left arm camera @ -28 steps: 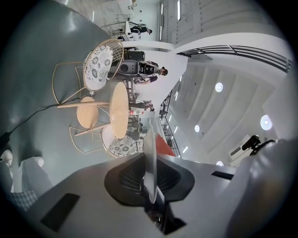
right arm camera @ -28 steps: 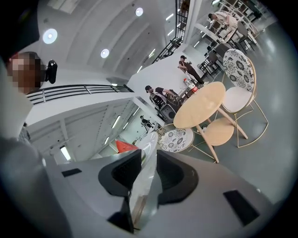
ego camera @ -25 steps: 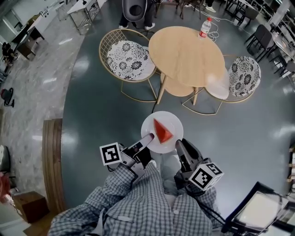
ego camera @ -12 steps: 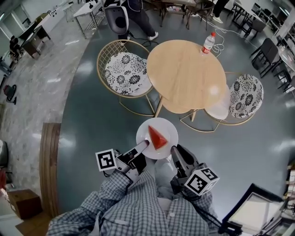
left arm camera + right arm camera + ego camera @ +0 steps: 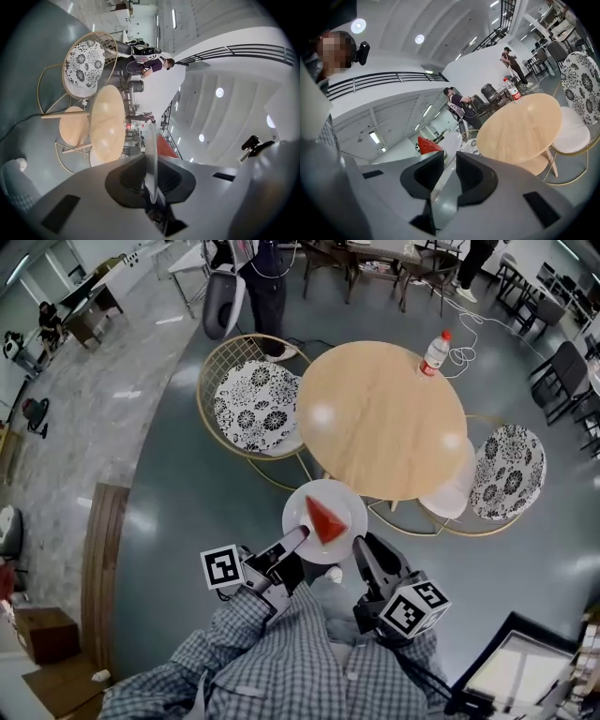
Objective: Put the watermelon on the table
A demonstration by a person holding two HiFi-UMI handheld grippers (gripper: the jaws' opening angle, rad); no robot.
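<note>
A red wedge of watermelon [image 5: 325, 518] is seen lying on a round white plate [image 5: 298, 501], which is carried level in the air between the two grippers, above the grey floor [image 5: 187, 493] and just short of the near edge of the round wooden table [image 5: 384, 418]; neither plate nor slice is yet on the tabletop. The plate's left rim is clamped by the left gripper [image 5: 302, 532], whose jaws are drawn narrow onto the thin edge, as is shown in the left gripper view, where the rim [image 5: 152, 164] is seen edge-on between the pads and the watermelon [image 5: 164, 143] lies beyond it. The opposite rim is taken by the right gripper [image 5: 361, 545]; its jaws have just been closing and are set wider, with the plate [image 5: 451, 139] filling the gap between the pads and the slice [image 5: 427, 144] visible past them. A marker cube [image 5: 223, 568] is borne by each gripper, and checked sleeves [image 5: 281, 662] are seen behind them. On the far side of the table a plastic bottle [image 5: 434, 352] with a red label stands upright. Wire chairs with black-and-white patterned cushions [image 5: 253, 409] are placed at either side of the table.
</note>
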